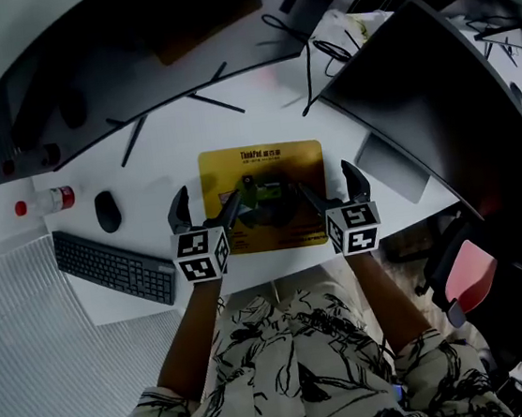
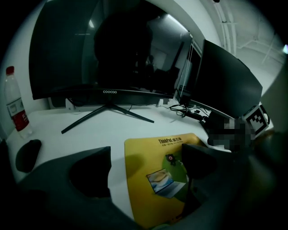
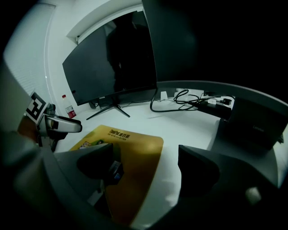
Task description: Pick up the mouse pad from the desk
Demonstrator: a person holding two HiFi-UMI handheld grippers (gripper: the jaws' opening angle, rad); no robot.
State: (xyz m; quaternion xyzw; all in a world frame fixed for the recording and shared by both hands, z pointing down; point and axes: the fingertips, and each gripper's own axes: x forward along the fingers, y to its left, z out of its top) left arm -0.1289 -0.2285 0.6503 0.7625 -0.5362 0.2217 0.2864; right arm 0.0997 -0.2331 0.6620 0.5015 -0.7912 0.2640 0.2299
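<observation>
Both forearms reach straight ahead, side by side. Left gripper (image 1: 205, 202) and right gripper (image 1: 331, 185) point away from me, over the near half of the yellow ThinkPad mouse pad (image 1: 275, 165), which lies flat on the white desk (image 1: 260, 123). Both sets of jaws are spread with nothing pinched: left straddles the pad's left edge, right straddles its right edge, outer jaws over bare desk.

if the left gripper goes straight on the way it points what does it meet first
Likely the bare desk just past the pad, then the monitor stand; depth is unclear.
</observation>
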